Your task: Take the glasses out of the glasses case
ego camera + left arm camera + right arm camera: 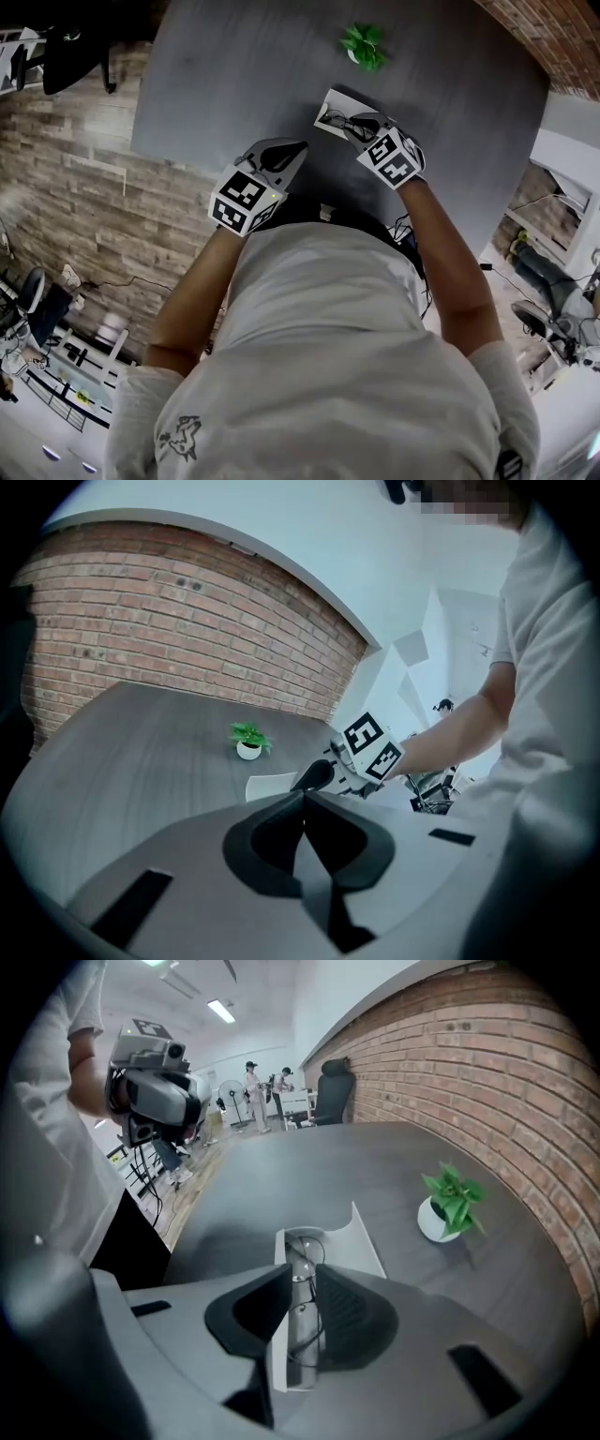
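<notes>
Person: white shirt [328, 356] fills the lower head view; both arms reach forward over the surface [234, 84].
Left gripper [302, 799]: jaws together, nothing between them. It sits over the near edge of the surface, left of the case and not touching it.
Right gripper [302, 1274]: tilted down over the case, jaws partly apart. The glasses and one case wall sit in the gap. Can't tell whether the pads press yet; no clear squeeze.
Case [367, 1241]: white and open, flat on the surface in front of the person. Lid flap is raised on the side toward the plant.
Glasses [306, 1246]: thin dark frame, inside the case, lying along its length, not lifted out.
Plant [450, 1206]: small, green, in a white pot. Stands upright beyond the case, apart from it.
Surface: dark grey, wood grain.
Wall [469, 1063]: red brick, along the far edge of the surface.
Background: office chair and standing people far off in the right gripper view, too small for detail.
</notes>
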`<control>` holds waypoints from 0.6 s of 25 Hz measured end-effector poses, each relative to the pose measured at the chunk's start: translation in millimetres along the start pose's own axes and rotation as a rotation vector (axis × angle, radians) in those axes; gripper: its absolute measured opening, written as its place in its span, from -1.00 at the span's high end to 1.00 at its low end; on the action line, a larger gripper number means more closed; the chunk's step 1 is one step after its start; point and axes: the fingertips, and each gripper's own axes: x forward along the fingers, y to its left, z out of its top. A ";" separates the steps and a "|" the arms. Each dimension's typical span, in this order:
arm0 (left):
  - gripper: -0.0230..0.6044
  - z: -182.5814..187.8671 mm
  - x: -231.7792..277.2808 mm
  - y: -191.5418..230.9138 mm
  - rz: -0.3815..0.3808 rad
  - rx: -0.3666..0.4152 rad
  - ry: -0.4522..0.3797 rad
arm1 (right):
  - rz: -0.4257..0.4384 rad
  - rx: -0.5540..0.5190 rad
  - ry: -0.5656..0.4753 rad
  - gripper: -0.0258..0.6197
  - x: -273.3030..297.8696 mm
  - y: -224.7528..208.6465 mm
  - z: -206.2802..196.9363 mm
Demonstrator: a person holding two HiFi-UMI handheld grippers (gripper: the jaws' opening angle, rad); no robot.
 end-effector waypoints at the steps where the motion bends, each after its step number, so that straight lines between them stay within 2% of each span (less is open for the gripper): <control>1: 0.89 0.1 1.7 2.0 -0.003 -0.001 0.002 | 0.002 -0.011 0.020 0.66 3.8 0.0 -3.3; 15: 0.89 -7.4 1.0 23.9 0.005 -0.044 0.012 | 0.016 -0.061 0.088 0.83 23.7 -1.8 -17.9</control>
